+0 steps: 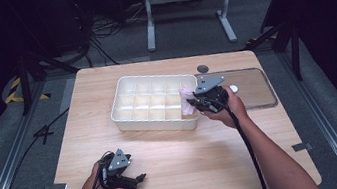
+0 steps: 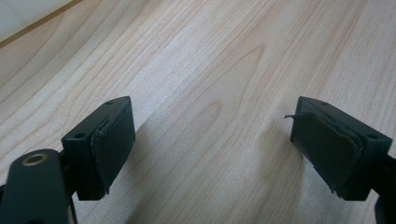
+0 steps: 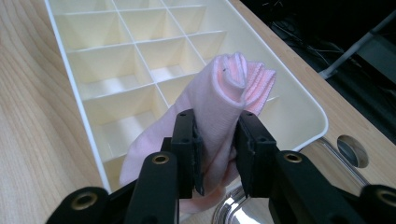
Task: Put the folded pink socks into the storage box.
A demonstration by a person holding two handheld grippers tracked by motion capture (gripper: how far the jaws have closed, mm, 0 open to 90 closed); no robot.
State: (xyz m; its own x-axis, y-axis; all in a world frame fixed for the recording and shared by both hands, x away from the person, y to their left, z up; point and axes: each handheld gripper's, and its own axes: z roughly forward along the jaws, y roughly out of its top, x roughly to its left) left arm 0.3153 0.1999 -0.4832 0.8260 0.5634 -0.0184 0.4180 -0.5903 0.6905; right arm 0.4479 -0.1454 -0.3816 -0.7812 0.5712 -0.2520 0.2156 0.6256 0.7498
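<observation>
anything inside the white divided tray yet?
The compartments of the white tray that show look bare. The right gripper holds a folded pink cloth over the tray's near end; the cells beneath the cloth are covered, so I cannot tell what they hold.

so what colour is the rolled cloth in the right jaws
Pale pink cloth; right gripper view shows it best.

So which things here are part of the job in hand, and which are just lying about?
In the job:
- pink cloth, rolled, clamped in the right gripper
- white divided tray, beneath the cloth

Lying about:
- clear lid right of the tray
- left gripper, open over bare table
</observation>
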